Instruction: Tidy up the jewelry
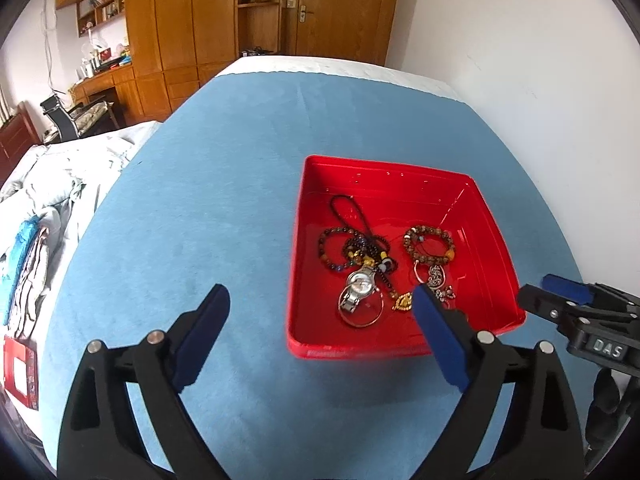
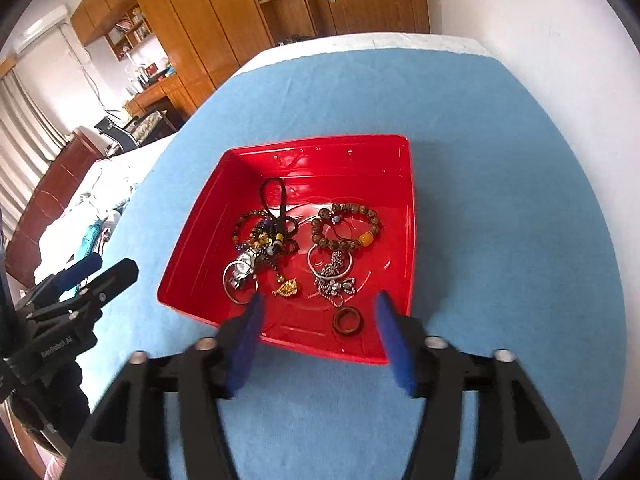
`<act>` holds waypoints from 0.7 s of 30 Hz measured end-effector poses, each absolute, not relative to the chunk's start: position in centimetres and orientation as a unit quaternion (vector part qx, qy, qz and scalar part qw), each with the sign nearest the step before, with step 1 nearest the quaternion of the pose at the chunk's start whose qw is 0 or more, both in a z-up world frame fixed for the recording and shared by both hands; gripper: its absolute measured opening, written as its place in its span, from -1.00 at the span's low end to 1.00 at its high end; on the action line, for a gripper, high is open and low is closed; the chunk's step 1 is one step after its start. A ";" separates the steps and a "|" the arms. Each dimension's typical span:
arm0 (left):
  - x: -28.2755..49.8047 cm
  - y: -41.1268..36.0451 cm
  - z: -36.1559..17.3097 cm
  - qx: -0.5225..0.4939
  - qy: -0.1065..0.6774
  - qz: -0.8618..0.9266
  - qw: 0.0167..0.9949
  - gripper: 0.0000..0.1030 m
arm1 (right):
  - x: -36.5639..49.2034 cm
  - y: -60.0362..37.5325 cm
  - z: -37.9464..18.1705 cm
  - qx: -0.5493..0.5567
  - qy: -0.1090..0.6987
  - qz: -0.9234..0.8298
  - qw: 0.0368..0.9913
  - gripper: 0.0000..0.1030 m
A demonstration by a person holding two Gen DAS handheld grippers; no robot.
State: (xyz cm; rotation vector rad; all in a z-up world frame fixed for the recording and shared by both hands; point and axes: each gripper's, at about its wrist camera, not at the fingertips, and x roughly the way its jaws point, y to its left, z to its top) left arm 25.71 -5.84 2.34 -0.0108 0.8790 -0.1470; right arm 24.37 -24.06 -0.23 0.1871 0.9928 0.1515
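A red tray (image 2: 404,216) sits on the blue tabletop (image 1: 208,208) and holds all the jewelry in view: a dark beaded tangle with a silver watch (image 2: 244,266) on its left half, a brown bead bracelet (image 2: 346,226) with a silver bangle (image 2: 330,260) and a sparkly pendant on its right half, and a small brown ring (image 2: 347,321) lying alone near the front wall.

The right gripper (image 2: 318,322) hovers over the tray's near edge, jaws spread wide and holding nothing. The ring lies almost directly between its blue pads (image 2: 390,336), slightly right of centre and just ahead of the tips. Flat and round, it has no long axis to line up with.

The left gripper (image 1: 322,310) is also released and empty, hanging over the tabletop at the tray's left front corner, its right pad overlapping the tray.

Judging by this layout, the right hand is nearer the ring, and a short drop forward would bracket it; the thin ring may slip on closing.
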 end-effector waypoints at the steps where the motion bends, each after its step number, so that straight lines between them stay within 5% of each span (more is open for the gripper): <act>1: 25.4 -5.6 2.4 -0.007 0.423 -0.069 0.903 0.79 | 24.2 -23.9 -0.1 0.086 0.473 0.071 0.874 0.60; 7: 24.3 -5.1 2.9 -0.003 0.418 -0.062 0.906 0.84 | 23.1 -23.3 0.6 0.070 0.466 0.066 0.880 0.91; 21: 24.0 -5.9 3.4 0.009 0.410 -0.075 0.909 0.85 | 23.0 -22.8 0.2 0.079 0.472 0.078 0.874 0.92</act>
